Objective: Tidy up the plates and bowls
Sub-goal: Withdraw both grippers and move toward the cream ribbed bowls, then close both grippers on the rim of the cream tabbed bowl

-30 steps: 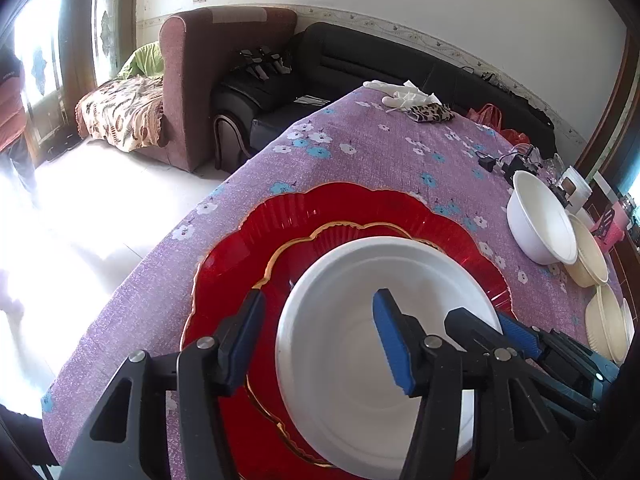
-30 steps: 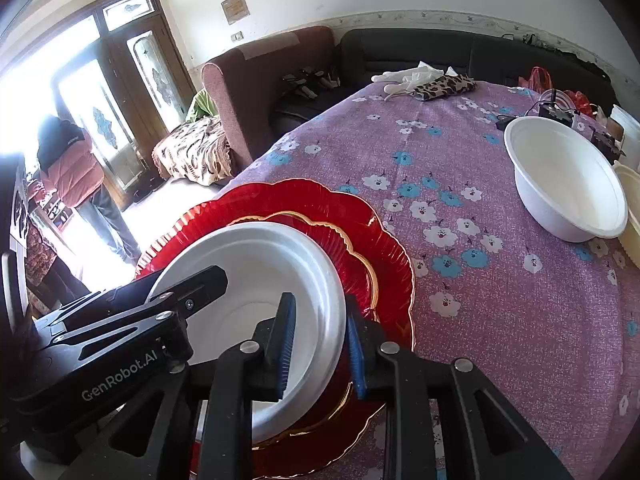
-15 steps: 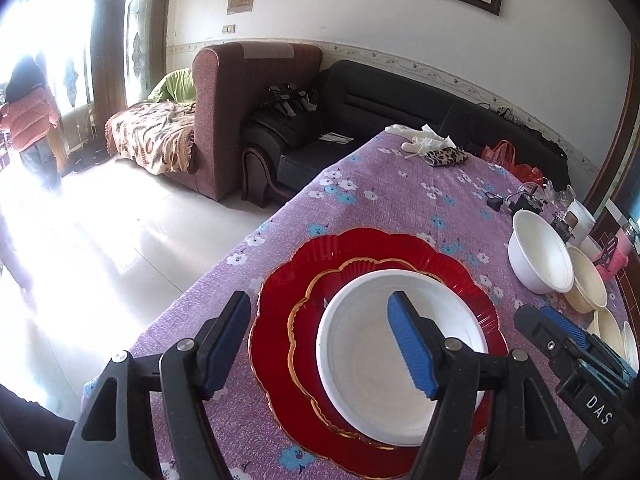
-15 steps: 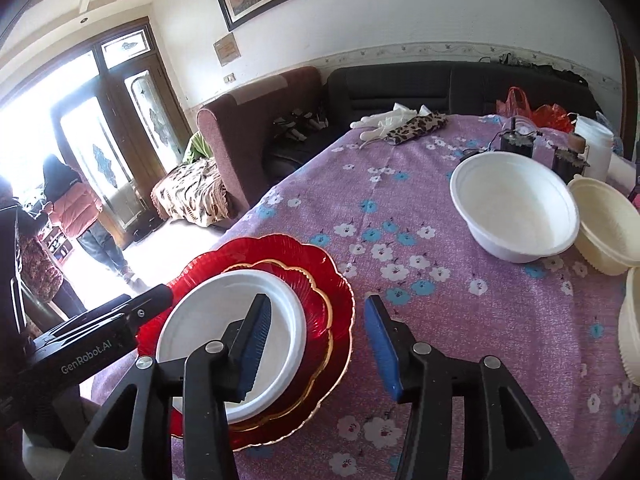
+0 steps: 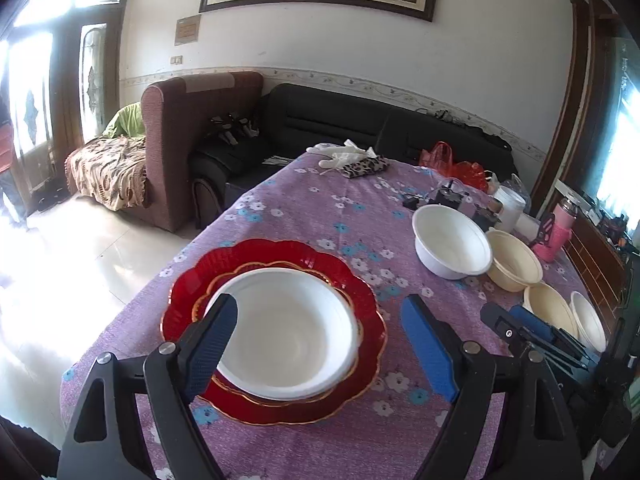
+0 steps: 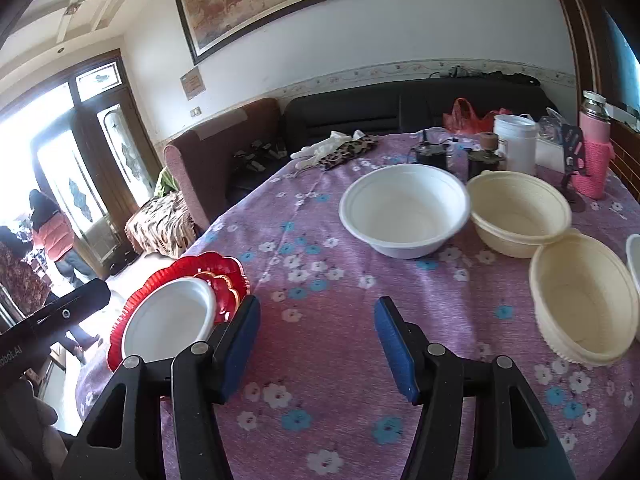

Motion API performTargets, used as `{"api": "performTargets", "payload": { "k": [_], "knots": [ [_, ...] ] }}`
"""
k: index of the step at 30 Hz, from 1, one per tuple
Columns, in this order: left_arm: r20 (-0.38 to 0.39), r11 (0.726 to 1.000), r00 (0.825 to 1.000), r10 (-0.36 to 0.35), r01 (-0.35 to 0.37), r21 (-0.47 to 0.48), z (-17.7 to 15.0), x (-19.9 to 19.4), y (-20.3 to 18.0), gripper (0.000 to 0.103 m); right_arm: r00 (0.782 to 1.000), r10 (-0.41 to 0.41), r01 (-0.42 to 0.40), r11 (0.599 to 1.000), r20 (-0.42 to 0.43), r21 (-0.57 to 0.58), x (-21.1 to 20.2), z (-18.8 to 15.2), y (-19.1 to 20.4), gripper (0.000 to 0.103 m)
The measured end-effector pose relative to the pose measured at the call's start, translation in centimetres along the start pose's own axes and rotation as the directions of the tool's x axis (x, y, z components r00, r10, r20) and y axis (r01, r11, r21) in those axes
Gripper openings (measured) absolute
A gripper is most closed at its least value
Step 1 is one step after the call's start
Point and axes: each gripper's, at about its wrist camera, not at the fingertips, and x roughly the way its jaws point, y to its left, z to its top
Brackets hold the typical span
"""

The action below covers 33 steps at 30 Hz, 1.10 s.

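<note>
A white plate (image 5: 292, 334) lies stacked on two red scalloped plates (image 5: 360, 308) at the near left of the purple flowered table (image 5: 320, 208). My left gripper (image 5: 320, 340) is open and empty, raised above and behind this stack. The stack also shows in the right wrist view (image 6: 168, 320). My right gripper (image 6: 316, 340) is open and empty over bare cloth, right of the stack. A white bowl (image 6: 404, 210), two cream bowls (image 6: 520, 212) (image 6: 584, 300) and the rim of another white bowl (image 6: 634, 260) stand in a row at the right.
At the table's far end lie white gloves and a leopard pouch (image 5: 356, 162), small dark devices (image 6: 432, 152), a white jar (image 6: 516, 142) and a pink flask (image 6: 592, 152). A brown armchair (image 5: 192, 132) and black sofa (image 5: 340, 120) stand beyond. People stand by the door (image 6: 52, 236).
Both grippers have opened wider and pulled up and back from the white plate, which stays on the red plates. The right gripper has swung right toward the bowls.
</note>
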Motion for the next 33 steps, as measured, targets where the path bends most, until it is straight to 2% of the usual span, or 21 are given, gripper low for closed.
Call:
{"api": "performTargets", "payload": {
  "k": [6,11,14,18,21,25,29,30,32,33],
  "knots": [
    [-0.019,0.996,0.998,-0.067,0.068,0.058,-0.5,-0.1,-3.3,0.084,0.991,-0.122,0.115,0.985,0.049,0.125,-5.7,-0.2,-8.3,0.065],
    [-0.085,0.983,0.986,-0.141,0.150,0.110,-1.1,1.5,-6.6,0.084,0.971,-0.231,0.203,0.934,0.065,0.295,-11.9,-1.8,-16.5,0.066],
    [-0.145,0.967,0.970,-0.197,0.217,0.136,-1.7,3.0,-9.2,0.084,0.965,-0.262,0.233,0.904,0.032,0.359,-13.7,-3.2,-19.6,0.066],
    [-0.208,0.951,0.944,-0.255,0.284,0.125,-2.1,4.2,-11.5,0.084,0.977,-0.214,0.198,0.873,-0.016,0.446,-13.1,-4.3,-22.2,0.066],
    [-0.207,0.947,0.947,-0.247,0.281,0.154,-2.6,4.2,-12.6,0.084,0.983,-0.178,0.177,0.848,-0.046,0.500,-10.7,-3.9,-23.0,0.066],
    [-0.213,0.950,0.948,-0.235,0.271,0.158,-2.7,4.5,-12.7,0.084,0.973,-0.218,0.222,0.810,-0.072,0.542,-7.9,-3.2,-23.6,0.066],
    [-0.221,0.950,0.948,-0.227,0.265,0.163,-2.6,4.9,-12.6,0.084,0.965,-0.239,0.257,0.796,-0.106,0.548,-5.4,-2.8,-23.7,0.065],
    [-0.225,0.949,0.947,-0.230,0.269,0.162,-2.5,5.1,-12.7,0.084,0.965,-0.240,0.260,0.797,-0.109,0.545,-5.0,-2.8,-23.8,0.057],
    [-0.236,0.945,0.940,-0.249,0.288,0.152,-2.3,5.4,-12.8,0.084,0.966,-0.230,0.256,0.799,-0.117,0.544,-4.6,-3.0,-24.0,0.025],
    [-0.242,0.942,0.934,-0.261,0.301,0.146,-2.1,5.7,-13.0,0.084,0.972,-0.202,0.233,0.802,-0.119,0.550,-4.4,-3.2,-24.1,0.025]
  ]
}}
